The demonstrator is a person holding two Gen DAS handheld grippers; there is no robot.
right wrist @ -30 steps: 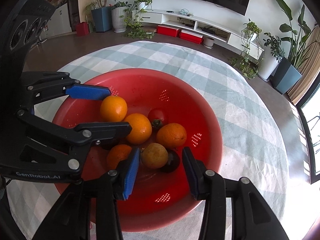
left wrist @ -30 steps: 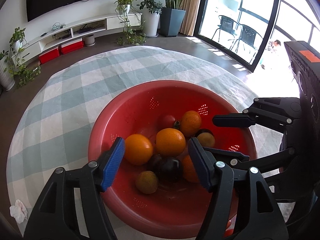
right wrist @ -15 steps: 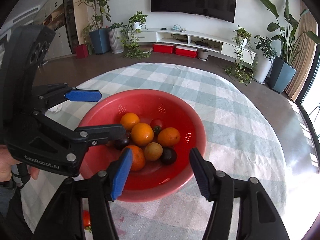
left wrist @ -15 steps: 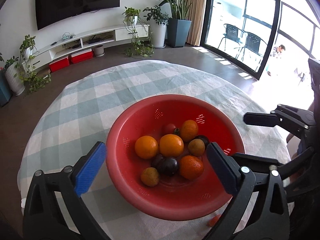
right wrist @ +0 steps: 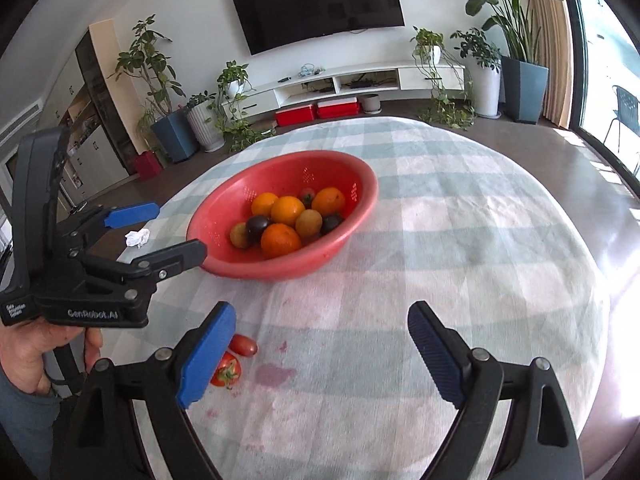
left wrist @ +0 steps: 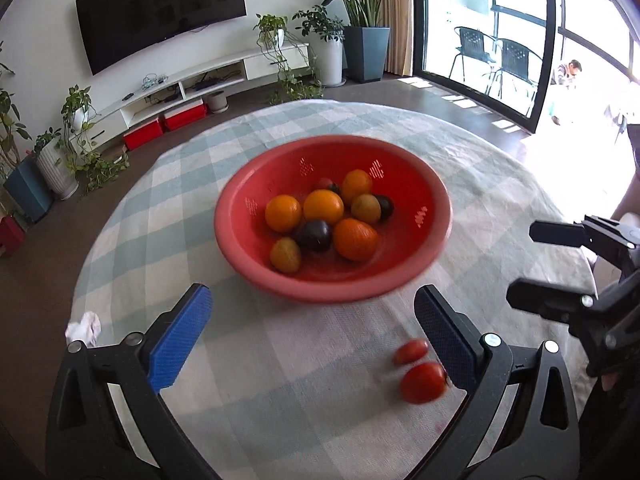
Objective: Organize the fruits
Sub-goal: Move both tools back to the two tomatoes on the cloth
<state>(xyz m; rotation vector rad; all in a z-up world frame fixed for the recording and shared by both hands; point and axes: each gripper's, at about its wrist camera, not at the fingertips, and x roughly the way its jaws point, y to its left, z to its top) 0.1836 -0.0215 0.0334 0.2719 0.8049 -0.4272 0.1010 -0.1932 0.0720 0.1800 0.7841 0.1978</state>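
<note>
While the left wrist view has the left gripper (left wrist: 308, 332) spread wide and empty short of the red bowl (left wrist: 240, 258) of fruit, the right wrist view shows the right gripper (right wrist: 320, 348) opening, empty; two tomatoes (right wrist: 226, 373) outside probably come next, the oval tomato (right wrist: 243, 345) lying crosswise.

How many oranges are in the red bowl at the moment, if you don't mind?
4. In the red bowl: left orange, middle orange, rear orange, front orange. More may be hidden underneath.
</note>
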